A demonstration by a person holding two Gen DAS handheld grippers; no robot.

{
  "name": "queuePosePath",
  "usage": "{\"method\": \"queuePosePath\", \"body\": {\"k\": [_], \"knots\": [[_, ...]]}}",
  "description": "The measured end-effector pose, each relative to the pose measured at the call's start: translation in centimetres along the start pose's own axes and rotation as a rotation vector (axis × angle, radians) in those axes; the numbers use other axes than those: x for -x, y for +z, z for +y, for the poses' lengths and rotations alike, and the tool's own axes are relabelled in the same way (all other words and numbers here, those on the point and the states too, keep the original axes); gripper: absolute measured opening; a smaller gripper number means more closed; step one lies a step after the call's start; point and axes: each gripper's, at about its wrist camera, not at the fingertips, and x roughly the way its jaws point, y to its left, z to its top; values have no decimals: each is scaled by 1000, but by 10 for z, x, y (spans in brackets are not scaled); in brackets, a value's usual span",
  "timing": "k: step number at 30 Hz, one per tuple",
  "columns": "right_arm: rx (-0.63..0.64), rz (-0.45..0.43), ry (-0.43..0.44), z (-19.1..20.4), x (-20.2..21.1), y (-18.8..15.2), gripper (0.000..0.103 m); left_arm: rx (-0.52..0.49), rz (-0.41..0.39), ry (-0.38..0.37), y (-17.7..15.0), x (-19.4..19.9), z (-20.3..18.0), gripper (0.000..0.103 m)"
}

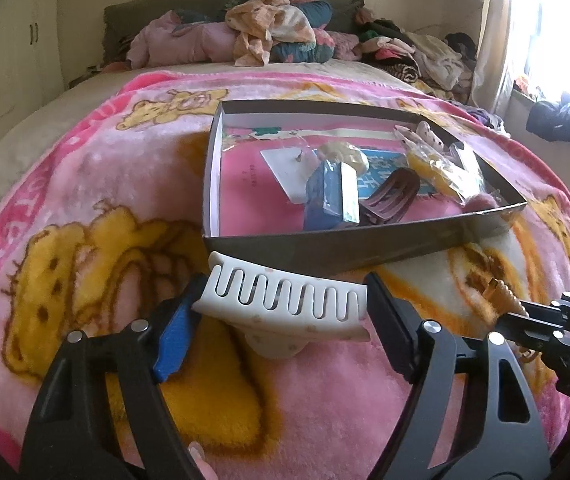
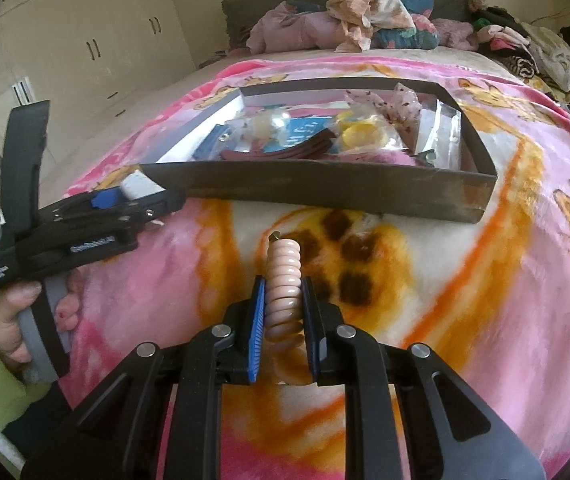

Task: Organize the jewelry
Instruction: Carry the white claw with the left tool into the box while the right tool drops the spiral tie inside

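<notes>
Left wrist view: left gripper [image 1: 285, 304] clamps one white claw clip [image 1: 285, 300] before the box [image 1: 325, 244]; right gripper [image 2: 283, 320] pinches one pink ribbed clip [image 2: 283, 280] over the bed's blanket [image 2: 465, 300].

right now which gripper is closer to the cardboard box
Left. The left gripper, clamping the white hair claw, sits right at the box front wall; the right gripper is farther back.

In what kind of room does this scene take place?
Most likely a home bedroom: a bed under a pink bear-print blanket, pillows and piled clothes by the headboard, and built-in wardrobe doors along the wall.
</notes>
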Motion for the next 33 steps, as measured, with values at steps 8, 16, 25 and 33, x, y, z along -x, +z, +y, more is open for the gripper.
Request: {"method": "queuePosePath", "body": {"k": [8,16,25,33], "knots": [[31,-30,55,20,14,2,17,4,-7,-15,-2,12,0,69],[37,-62,75,25,27,11,17,15,-41,-37,3,37,-4,69],[22,-103,56,12,40,22,17,21,-81,-61,21,52,-10,69],[-15,-123,23,-10,43,35,17,16,-81,-84,36,43,-21,69]]}}
